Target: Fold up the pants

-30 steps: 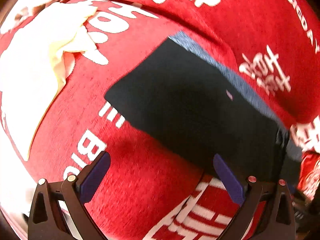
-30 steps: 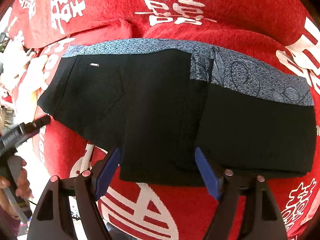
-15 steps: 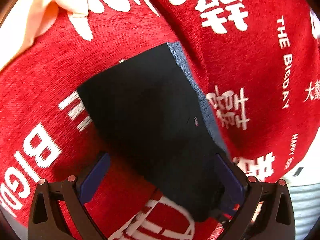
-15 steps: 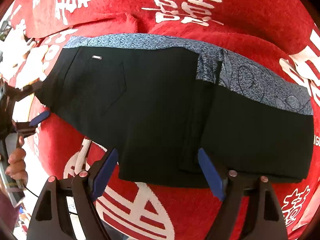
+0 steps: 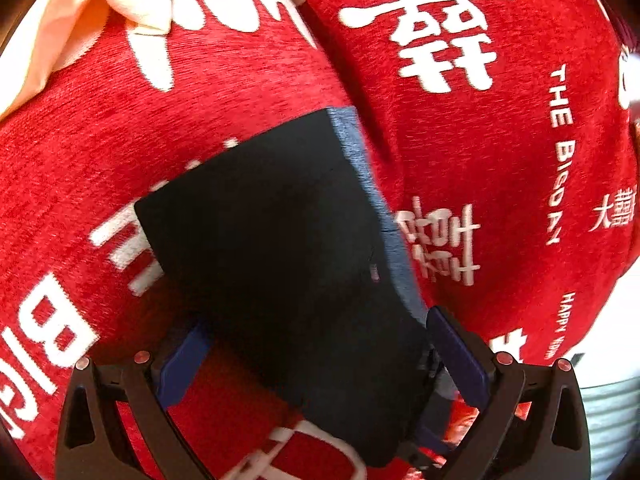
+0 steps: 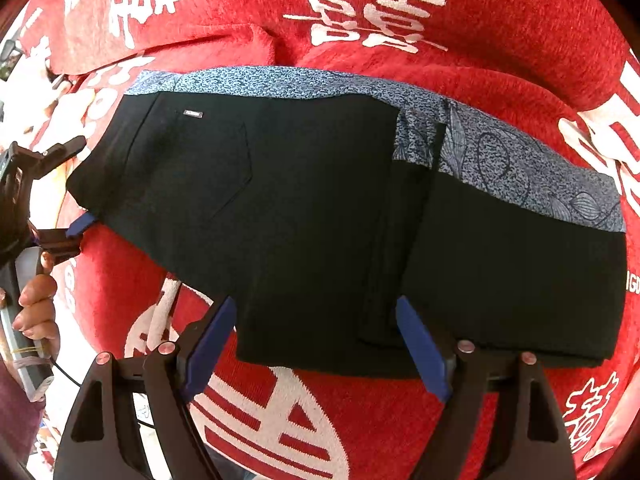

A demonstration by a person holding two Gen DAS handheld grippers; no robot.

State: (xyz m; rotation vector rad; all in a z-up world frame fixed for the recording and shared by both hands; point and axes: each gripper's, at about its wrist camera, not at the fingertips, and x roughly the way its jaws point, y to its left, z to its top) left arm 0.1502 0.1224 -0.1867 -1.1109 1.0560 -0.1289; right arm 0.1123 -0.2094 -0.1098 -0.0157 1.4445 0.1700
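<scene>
A red chenille cover (image 6: pixel 500 36) printed with white Chinese characters and English words fills nearly both views. A cream cloth (image 5: pixel 72 28) lies at the left-wrist view's upper left, brightly lit. Cluttered bright area at the right-wrist view's left edge, indistinct.

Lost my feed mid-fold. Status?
Both grippers open: left gripper at the pants' end, right gripper over the near edge. Pants folded on red cloth. Nothing blocking.

I'm looking at what seems a home: a red chenille blanket (image 6: pixel 500 40) with white double-happiness characters is covering a soft surface, a cream cloth (image 5: pixel 80 12) lying nearby.
</scene>
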